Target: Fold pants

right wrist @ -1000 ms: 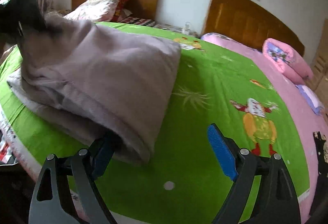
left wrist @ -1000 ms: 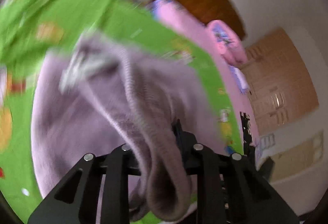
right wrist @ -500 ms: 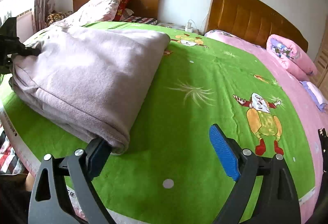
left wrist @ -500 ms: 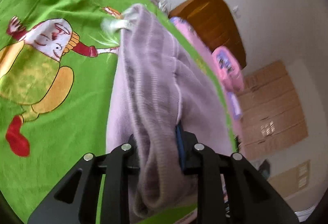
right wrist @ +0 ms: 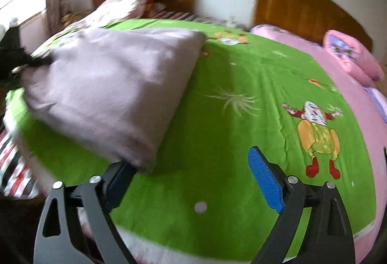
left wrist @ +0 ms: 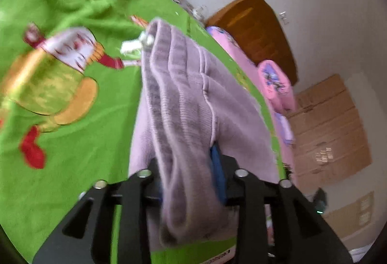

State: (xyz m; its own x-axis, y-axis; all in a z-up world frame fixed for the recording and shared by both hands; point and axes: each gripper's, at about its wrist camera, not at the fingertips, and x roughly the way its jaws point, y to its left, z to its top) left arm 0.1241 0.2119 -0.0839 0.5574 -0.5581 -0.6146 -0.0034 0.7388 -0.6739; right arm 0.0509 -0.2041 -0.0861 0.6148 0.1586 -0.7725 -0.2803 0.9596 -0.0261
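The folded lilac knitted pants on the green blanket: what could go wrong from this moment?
1. The left gripper has just been opening with the ribbed edge of the lilac knitted pants between its fingers; the fabric could snag when it withdraws and undo the fold.
2. The pants lie near the edge of the green cartoon blanket, so they might slide off.

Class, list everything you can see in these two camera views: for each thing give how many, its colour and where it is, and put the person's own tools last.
pants: one, lilac, folded on the blanket's left side
blanket: one, green with cartoon figures, covering the bed
quilt: one, pink, right of the blanket
pillow: one, pink, near the right headboard
headboards: two, brown wood, against the wall
cardboard boxes: stacked, brown, by the wall
left gripper: one, black, jaws just opening, waistband between them
right gripper: one, black, blue pads, jaws wide over the blanket
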